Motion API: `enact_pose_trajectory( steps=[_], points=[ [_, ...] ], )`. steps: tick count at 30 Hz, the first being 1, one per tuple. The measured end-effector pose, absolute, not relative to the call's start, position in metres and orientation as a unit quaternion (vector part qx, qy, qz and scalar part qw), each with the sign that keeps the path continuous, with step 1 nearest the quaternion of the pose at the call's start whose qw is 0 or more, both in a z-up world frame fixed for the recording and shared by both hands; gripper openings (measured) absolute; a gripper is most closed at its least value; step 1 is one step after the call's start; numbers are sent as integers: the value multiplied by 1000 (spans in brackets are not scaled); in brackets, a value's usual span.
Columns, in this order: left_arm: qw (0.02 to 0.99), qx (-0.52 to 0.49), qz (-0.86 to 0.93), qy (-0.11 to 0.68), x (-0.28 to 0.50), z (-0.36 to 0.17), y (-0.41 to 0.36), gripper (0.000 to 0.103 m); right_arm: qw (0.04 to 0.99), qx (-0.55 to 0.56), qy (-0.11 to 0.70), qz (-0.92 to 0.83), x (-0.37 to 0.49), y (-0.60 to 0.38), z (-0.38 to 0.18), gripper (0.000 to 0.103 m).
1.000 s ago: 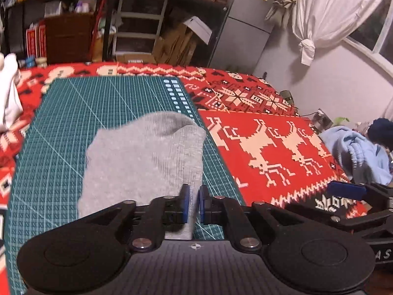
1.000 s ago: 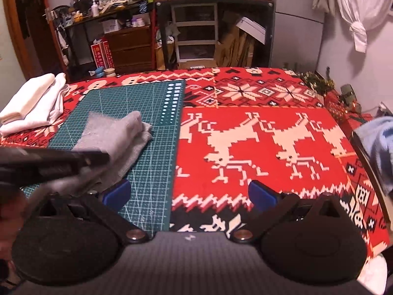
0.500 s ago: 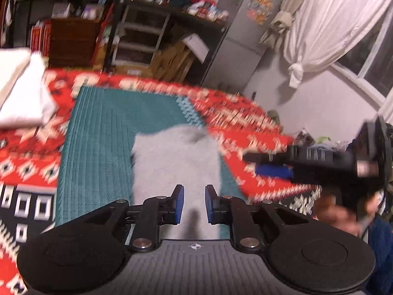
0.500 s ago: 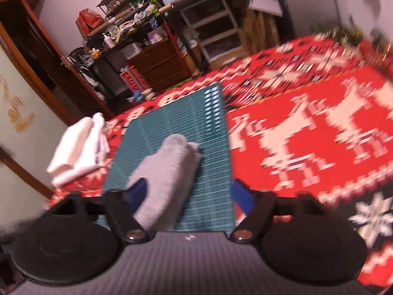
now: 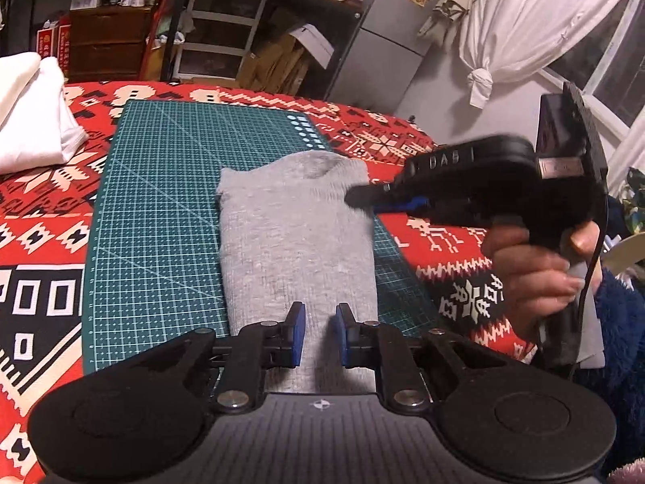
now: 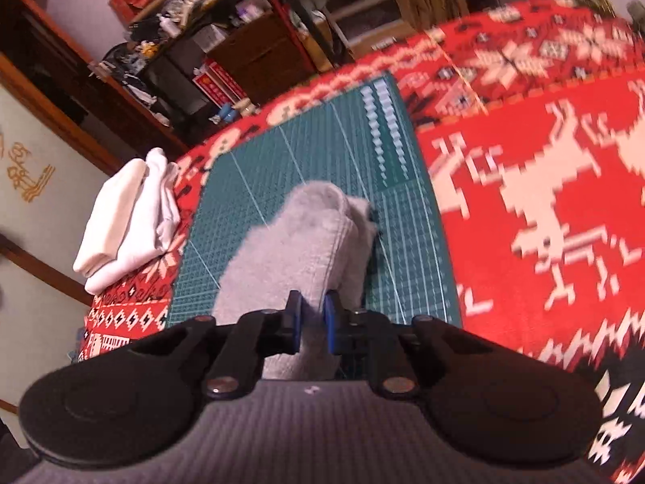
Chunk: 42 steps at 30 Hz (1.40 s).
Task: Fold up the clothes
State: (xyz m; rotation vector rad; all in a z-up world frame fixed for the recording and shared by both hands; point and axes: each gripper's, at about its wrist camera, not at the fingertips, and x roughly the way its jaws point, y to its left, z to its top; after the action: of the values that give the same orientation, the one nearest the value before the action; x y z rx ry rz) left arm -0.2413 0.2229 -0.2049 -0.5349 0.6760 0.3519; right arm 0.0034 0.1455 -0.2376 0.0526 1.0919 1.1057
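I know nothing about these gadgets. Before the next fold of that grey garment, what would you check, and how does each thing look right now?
1. Grey garment lies fully on the green cutting mat: ok.
2. Right gripper closing, grey cloth between its pads: ok; firm pinch: cannot tell.
3. Left gripper holds the near edge: cannot tell; a narrow gap shows, cloth behind it.
4. Two grippers apart, not colliding: ok.
5. White folded stack sits off the mat, out of the way: ok.
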Motion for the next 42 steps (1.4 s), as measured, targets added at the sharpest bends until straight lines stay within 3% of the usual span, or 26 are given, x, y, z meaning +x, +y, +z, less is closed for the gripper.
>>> enact_pose_trajectory(
  steps=[8, 9, 10, 12, 21, 24, 34, 42],
  points=[
    [892, -244, 149, 349, -234, -218, 217, 13, 710, 34, 513, 482, 18, 152, -262, 14],
    [893, -241, 148, 351, -235, -218, 217, 13, 709, 41, 515, 480, 19, 150, -263, 16],
    [893, -241, 147, 351, -236, -217, 218, 13, 711, 42, 516, 475, 20, 148, -264, 27],
    [891, -248, 144, 351, -238, -214, 219, 10, 718, 36, 512, 471, 19, 143, -263, 31],
    [904, -241, 136, 327, -256, -197, 222, 10, 752, 13, 450, 482, -6, 98, -223, 28],
    [901, -247, 140, 327, -263, -199, 227, 10, 722, 11, 443, 531, -27, 90, -212, 27],
    [880, -262, 141, 371, -267, -226, 227, 9, 673, -126, 433, 587, -98, 112, -250, 19],
    [891, -268, 134, 341, -286, -208, 223, 9, 659, -81, 468, 583, -85, 86, -249, 24]
  ],
)
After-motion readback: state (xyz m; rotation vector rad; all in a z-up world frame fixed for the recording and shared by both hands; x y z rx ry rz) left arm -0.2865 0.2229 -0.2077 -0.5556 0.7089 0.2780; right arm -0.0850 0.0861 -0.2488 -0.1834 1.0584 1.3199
